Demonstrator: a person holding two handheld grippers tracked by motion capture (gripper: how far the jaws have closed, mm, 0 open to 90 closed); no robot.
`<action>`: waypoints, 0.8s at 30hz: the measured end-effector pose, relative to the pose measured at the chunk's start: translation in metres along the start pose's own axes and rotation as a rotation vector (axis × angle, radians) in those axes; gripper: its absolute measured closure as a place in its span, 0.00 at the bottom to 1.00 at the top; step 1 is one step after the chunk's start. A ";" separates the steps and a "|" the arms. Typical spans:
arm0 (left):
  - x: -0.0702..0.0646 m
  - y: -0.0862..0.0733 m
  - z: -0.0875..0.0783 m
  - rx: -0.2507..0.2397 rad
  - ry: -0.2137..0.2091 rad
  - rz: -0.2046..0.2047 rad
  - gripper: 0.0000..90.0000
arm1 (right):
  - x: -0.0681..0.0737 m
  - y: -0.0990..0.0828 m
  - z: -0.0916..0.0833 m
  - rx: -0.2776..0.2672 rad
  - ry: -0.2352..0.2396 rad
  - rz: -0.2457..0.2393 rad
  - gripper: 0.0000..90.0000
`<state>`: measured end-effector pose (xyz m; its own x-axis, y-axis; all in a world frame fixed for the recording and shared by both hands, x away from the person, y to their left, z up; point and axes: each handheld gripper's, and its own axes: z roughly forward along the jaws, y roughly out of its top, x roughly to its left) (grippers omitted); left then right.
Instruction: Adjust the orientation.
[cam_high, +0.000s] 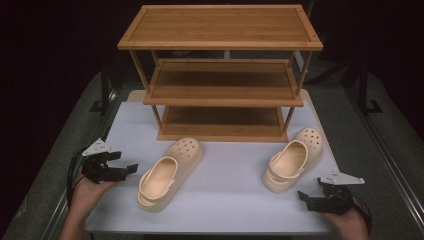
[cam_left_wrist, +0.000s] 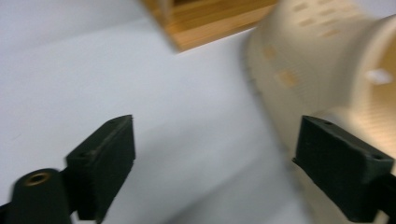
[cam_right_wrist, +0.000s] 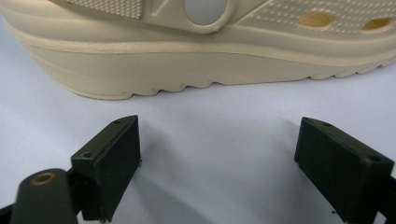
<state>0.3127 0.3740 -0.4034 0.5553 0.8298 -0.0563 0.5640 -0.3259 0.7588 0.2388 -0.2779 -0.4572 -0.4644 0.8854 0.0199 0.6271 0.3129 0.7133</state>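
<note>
Two cream clogs lie on the white table (cam_high: 225, 200) before the wooden rack (cam_high: 222, 75), the left clog (cam_high: 170, 172) just beside your wide-open, empty left gripper (cam_high: 127, 169) and the right clog (cam_high: 294, 159) near your equally spread right gripper (cam_high: 306, 197).

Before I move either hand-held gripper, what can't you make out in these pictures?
- Left clog: motion-blurred in the left hand-held gripper view, cut off by the right edge.
- Right clog: toe and top cut off by the frame in the right hand-held gripper view.
- Bamboo rack: back of the lower shelves hidden under the upper ones, high view.
- Surroundings beyond the table: too dark.
</note>
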 end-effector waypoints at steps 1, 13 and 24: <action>0.003 -0.003 0.001 0.004 0.018 -0.002 0.09 | 0.000 0.000 0.000 0.001 0.000 -0.001 0.15; 0.015 -0.027 0.036 0.123 0.067 0.036 0.00 | 0.000 0.000 0.000 0.002 0.000 0.001 0.15; 0.015 -0.029 0.037 0.110 0.061 0.037 0.00 | 0.000 0.005 -0.008 0.011 0.016 0.010 0.21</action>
<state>0.3272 0.3797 -0.4504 0.5403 0.8414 0.0125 0.6097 -0.4017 0.6833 0.2363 -0.2791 -0.4482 -0.4681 0.8828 0.0387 0.6388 0.3079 0.7050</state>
